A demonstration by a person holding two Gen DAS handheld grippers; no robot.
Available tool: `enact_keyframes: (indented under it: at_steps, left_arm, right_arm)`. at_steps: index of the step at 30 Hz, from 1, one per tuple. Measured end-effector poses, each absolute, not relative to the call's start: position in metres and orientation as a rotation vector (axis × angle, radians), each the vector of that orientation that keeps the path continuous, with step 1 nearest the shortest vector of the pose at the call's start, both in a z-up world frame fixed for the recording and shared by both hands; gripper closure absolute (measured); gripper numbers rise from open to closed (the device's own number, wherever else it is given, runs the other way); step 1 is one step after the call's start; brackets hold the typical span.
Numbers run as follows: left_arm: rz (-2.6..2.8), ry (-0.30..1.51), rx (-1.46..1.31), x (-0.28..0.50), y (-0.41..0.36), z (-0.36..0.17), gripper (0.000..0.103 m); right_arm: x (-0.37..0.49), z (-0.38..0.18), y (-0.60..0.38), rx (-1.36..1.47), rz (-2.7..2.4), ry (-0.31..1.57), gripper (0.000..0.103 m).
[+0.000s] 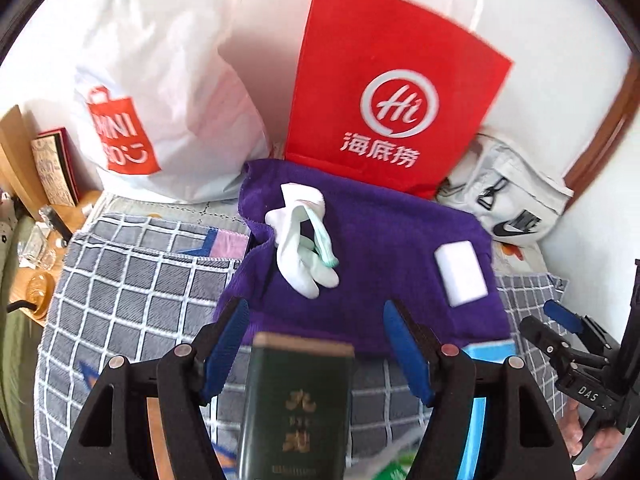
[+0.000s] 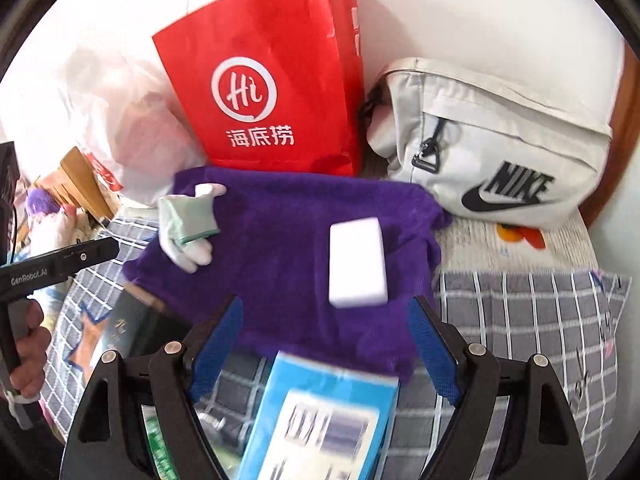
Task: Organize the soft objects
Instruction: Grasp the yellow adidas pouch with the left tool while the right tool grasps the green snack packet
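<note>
- Towel, purple and plush [image 1: 372, 248], spread mid-frame in both views over a grey checked quilt [image 1: 132, 280].
- Pair of white knit gloves with mint cuffs [image 1: 308, 236], crumpled on the towel's left part; white rectangular foam block [image 1: 460, 272] on its right part, well apart from the gloves.
- Left gripper [image 1: 316, 344], lower centre of its view, blue-padded jaws spread wide and pinching nothing; dark green box with gold characters [image 1: 296, 408] below and between them, untouched by the pads.
- Right gripper [image 2: 324, 348], jaws likewise wide apart and empty; blurred light-blue packet [image 2: 320, 416] beneath the gap.
- Red paper bag with white logo [image 1: 396, 88] upright behind the towel; white plastic shopping bag [image 1: 160, 88] upper left; pale grey Nike pouch [image 2: 492, 144] at right.
</note>
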State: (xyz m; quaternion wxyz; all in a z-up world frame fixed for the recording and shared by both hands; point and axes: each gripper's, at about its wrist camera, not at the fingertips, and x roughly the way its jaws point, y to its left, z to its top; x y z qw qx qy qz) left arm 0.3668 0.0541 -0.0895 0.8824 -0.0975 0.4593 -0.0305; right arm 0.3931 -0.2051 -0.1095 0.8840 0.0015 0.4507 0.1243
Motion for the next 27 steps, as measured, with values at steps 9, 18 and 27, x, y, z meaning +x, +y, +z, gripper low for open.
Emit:
enact_keyframes:
  at_steps: [9,18,27]
  left_arm:
    - [-0.111,0.922,-0.183,0.289,0.045,-0.079,0.035]
    - [-0.116,0.985,-0.215,0.218,0.045,-0.113,0.035]
    - [-0.127,1.017,-0.281,0.183,0.042,-0.151,0.036]
  right_arm:
    - [0.311,-0.098,-0.209,0.023,0.243,0.884,0.020]
    - [0.228,-0.113,-0.202,0.034,0.312,0.873,0.020]
    - [0.182,-0.138,-0.200,0.021,0.319,0.889,0.020]
